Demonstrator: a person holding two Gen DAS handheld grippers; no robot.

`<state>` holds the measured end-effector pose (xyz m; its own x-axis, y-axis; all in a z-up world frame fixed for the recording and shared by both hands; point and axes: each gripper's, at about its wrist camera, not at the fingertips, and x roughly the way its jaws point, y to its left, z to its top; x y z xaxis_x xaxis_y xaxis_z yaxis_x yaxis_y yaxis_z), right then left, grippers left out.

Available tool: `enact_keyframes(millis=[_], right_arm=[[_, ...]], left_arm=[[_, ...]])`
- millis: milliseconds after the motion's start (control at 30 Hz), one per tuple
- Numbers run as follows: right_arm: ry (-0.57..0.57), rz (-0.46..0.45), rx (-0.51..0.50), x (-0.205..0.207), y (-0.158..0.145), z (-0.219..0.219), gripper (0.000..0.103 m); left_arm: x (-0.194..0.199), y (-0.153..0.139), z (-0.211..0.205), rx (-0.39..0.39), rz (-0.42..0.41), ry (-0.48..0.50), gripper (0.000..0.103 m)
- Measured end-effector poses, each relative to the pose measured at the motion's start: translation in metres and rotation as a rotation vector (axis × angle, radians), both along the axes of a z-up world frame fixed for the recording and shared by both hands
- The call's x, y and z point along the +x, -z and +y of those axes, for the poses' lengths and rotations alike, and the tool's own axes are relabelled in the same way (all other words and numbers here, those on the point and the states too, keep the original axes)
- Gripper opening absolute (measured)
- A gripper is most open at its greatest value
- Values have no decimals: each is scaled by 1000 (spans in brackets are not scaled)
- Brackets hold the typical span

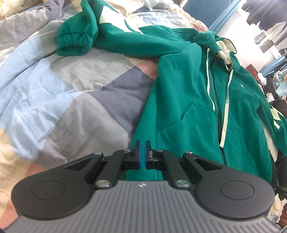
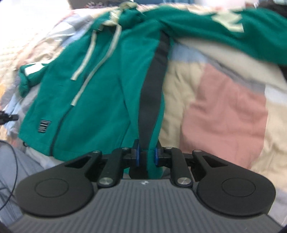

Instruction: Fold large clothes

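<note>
A green zip hoodie with pale drawstrings lies front up on a patchwork quilt. Its sleeve stretches to the upper left, the cuff bunched. My left gripper hovers over the hoodie's lower left hem, its jaws nearly together with nothing seen between them. In the right wrist view the hoodie lies to the left, its other sleeve reaching to the upper right. My right gripper is shut on the hoodie's lower side edge, where a dark stripe runs down into the jaws.
The quilt has blue, grey, cream and pink patches and covers the bed. A blue headboard panel and hanging clothes are at the far right. A dark cable hangs at the left edge.
</note>
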<state>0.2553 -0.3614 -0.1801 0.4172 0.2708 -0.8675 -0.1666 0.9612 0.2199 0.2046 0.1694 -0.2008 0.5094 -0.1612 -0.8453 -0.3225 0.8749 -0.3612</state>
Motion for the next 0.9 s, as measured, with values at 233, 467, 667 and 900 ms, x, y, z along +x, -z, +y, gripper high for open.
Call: enact_keyframes(millis=[233,467,667,900], right_arm=[[101,-2,35,-3,-13,-3,45],[148,-109,84,-8,-62,6,47],[128,-236,114,5,-103,47,47],[125,-360,201,20,-99,107,47]], left_arm=[[3,-20,-10,83,-66,42,30],[9,-79,-43,213,-262,130,53],[31,-119,-83,198,-402,168,53],[61,-118,-119,115,-510,252,53]])
